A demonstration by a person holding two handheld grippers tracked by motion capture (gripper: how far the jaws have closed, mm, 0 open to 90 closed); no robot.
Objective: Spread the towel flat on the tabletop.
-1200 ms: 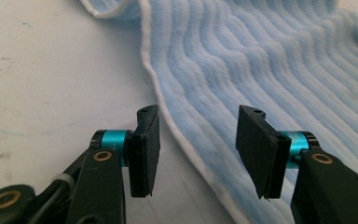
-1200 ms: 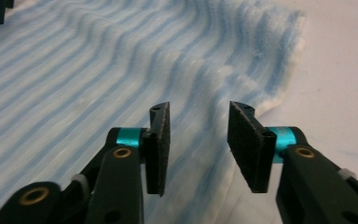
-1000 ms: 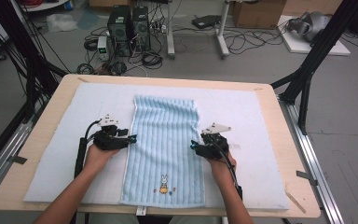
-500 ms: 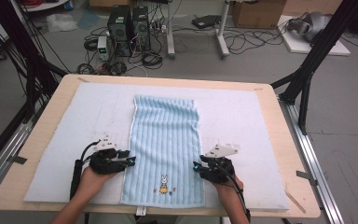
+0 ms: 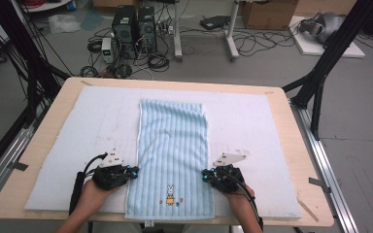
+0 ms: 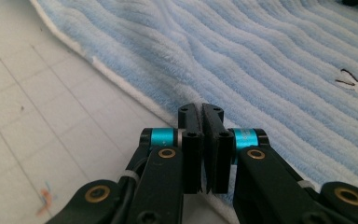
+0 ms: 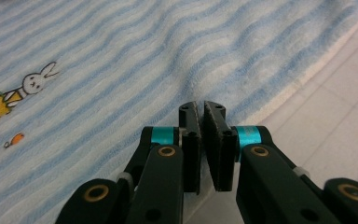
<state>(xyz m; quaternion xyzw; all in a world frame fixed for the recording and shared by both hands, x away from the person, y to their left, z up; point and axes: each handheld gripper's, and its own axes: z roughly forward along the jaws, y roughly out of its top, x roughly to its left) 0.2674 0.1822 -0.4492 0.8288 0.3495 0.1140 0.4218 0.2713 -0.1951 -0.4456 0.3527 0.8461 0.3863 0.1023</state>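
Light-blue striped towel [image 5: 173, 155] spread flat lengthwise down the middle of the white mat [image 5: 262, 126], rabbit print [image 5: 170, 195] near the person's end. Left gripper [image 5: 135, 171] at the towel's left long edge, jaws just closed and pinching that hem. Right gripper [image 5: 205, 175] likewise at the right edge, jaws just closed, clamped on the towel's border.

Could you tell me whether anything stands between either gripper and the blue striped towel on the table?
Nothing visible does. The left gripper sits at the towel's left long edge and the right gripper at its right long edge, both near the rabbit picture. Each has just closed its jaws, apparently pinching the towel's edge, so no obstacle lies between.
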